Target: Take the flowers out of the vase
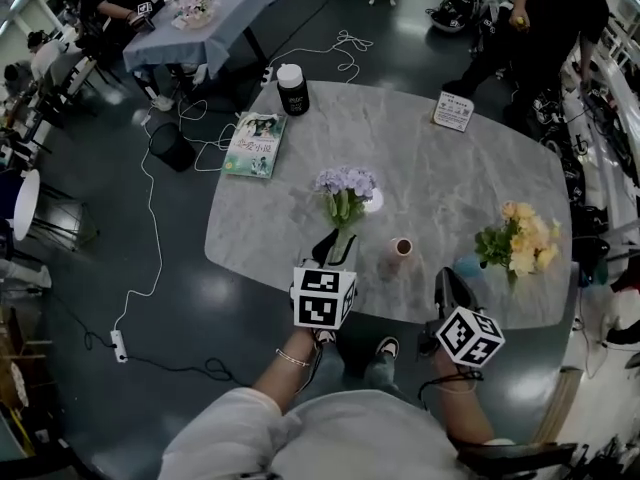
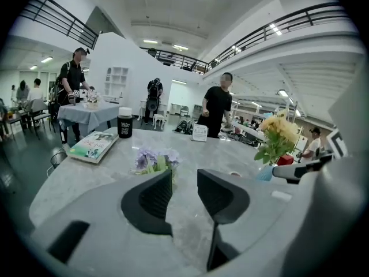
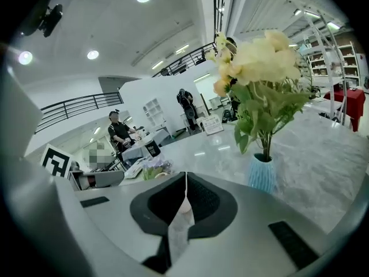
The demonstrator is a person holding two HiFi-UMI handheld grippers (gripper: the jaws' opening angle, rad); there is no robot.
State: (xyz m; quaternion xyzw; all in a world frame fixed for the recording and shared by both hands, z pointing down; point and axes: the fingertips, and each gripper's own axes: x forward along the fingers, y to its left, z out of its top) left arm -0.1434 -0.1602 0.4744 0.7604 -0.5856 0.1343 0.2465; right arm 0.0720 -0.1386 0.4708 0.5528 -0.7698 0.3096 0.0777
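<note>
Head view looks down on 1 rounded table (image 1: 440, 158) of pale grey marble with faint veining and a smooth, slightly glossy top, standing on a dark, shiny floor (image 1: 110, 238) where a white cable runs to a power strip (image 1: 119, 344). Both gripper views show a tall white hall with a dark-railed upper walkway and round ceiling lights. The left gripper (image 1: 337, 243) hangs over the near edge of the table with its 2 ribbed black jaws apart and nothing between them. Just beyond its tips stand the purple flowers (image 1: 345, 181), a soft, frilly cluster on green stems; their vase cannot be made out. Farther out and to its left lie a glossy paperback book (image 1: 253, 144) and a black cylindrical canister (image 1: 292, 89) with a white lid, and far ahead to its right stands a small white sign card (image 1: 453, 111). Between the 2 grippers sits a small round pinkish cup (image 1: 401, 247). The right gripper (image 1: 445, 286) has its jaws pressed together and holds nothing. Just ahead and to its right, yellow flowers (image 3: 259, 56) with broad green leaves stand upright in a ribbed pale-blue vase (image 3: 263, 175). Beyond the table, well past the left gripper, people sit at a second table (image 1: 215, 13) draped in grey-blue cloth.
</note>
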